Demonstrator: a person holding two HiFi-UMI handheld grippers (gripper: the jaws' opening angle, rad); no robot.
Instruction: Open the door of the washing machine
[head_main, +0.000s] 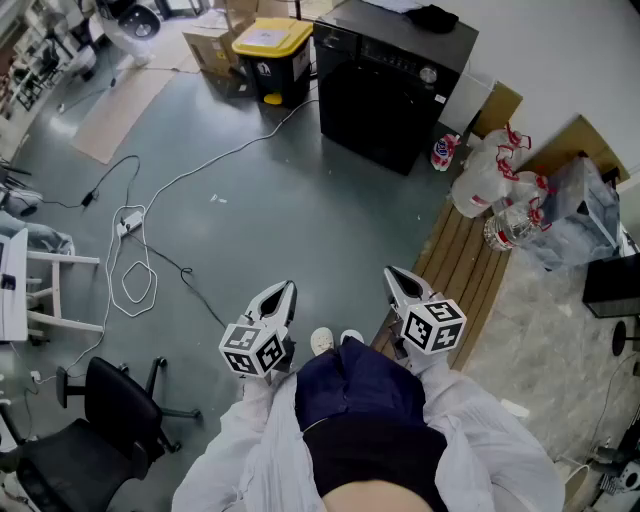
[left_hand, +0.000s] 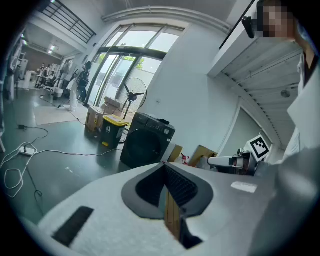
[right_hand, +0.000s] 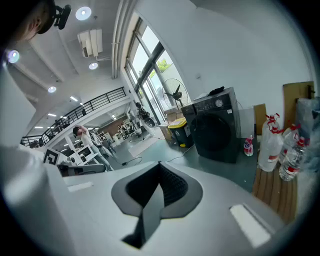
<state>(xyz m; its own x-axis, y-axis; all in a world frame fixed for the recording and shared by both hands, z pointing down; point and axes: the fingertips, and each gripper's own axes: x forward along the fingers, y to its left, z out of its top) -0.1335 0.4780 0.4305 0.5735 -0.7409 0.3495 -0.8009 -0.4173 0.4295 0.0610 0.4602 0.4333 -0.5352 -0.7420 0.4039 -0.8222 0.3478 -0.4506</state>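
Office chair (head_main: 108, 395) cut by lower-left corner, washing machine (head_main: 390, 85) panel print unreadable

Grey-green floor (head_main: 300, 220) is crossed by a white cable (head_main: 128, 224); a black office chair (head_main: 105, 395) is set at lower left. Tall windows (left_hand: 125, 60) are lit by daylight beside a white wall (left_hand: 200, 85).

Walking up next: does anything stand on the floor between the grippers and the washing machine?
Nothing visible does. The floor from the left gripper and right gripper to the washing machine is bare. A white cable lies off to the left, a wooden pallet with bottles to the right.
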